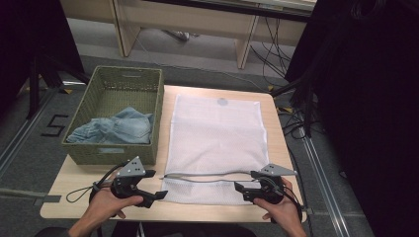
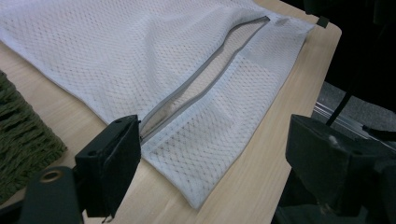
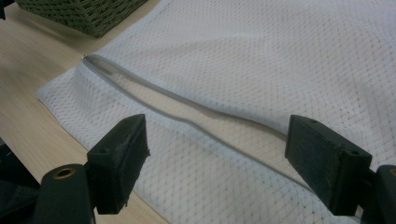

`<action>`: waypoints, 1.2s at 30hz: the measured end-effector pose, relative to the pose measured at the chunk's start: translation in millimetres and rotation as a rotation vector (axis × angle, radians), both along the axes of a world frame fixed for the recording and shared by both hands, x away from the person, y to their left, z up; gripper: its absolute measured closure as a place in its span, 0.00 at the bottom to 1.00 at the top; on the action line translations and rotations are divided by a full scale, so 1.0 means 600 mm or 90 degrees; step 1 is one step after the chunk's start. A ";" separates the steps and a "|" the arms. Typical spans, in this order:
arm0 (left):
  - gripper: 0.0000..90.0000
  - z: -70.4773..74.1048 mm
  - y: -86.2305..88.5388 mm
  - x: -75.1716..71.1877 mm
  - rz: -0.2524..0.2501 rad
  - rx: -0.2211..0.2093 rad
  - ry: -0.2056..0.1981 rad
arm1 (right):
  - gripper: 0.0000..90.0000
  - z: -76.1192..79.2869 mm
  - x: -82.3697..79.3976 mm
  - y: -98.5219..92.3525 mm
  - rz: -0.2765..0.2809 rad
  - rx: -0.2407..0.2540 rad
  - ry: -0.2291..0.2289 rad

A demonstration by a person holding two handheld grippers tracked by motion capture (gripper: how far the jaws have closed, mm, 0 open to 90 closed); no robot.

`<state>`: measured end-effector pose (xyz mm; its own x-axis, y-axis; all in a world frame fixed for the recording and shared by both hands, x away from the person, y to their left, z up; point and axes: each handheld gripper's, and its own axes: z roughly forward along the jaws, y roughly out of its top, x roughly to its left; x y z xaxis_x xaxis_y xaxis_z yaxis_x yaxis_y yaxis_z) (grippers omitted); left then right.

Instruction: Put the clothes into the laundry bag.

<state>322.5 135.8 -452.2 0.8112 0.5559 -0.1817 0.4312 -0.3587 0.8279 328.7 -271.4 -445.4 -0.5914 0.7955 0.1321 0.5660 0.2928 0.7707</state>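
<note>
While one green woven basket (image 1: 114, 121) holding what appears to be a single denim garment (image 1: 116, 129) is seen at left, one limp, light mesh laundry bag (image 1: 215, 133) is spread mid-table, best pinched at its gaping zipper (image 1: 207, 174); left gripper (image 1: 154, 196) and right gripper (image 1: 240, 190) are held spread, empty.

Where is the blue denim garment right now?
In the high view, the denim lies crumpled in the near end of the green basket, at the table's left, beside the white mesh bag.
</note>
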 end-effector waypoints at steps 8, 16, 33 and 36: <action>0.19 0.000 0.001 0.000 0.008 0.011 -0.003 | 0.24 -0.002 -0.001 0.003 -0.004 -0.012 0.018; 0.18 -0.001 0.000 0.001 0.010 0.012 -0.003 | 0.24 -0.005 0.004 -0.002 0.005 -0.024 0.001; 0.17 -0.002 0.000 0.002 0.021 0.033 -0.010 | 0.18 -0.009 0.019 0.001 0.007 -0.038 -0.001; 0.17 -0.001 0.001 0.004 0.022 0.035 -0.012 | 0.18 -0.013 0.034 0.001 0.000 -0.062 -0.017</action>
<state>324.9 136.2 -452.6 0.7941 0.5926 -0.1352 0.4287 -0.3883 0.8158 349.1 -270.8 -453.3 -0.5932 0.8041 0.0378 0.5453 0.3668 0.7537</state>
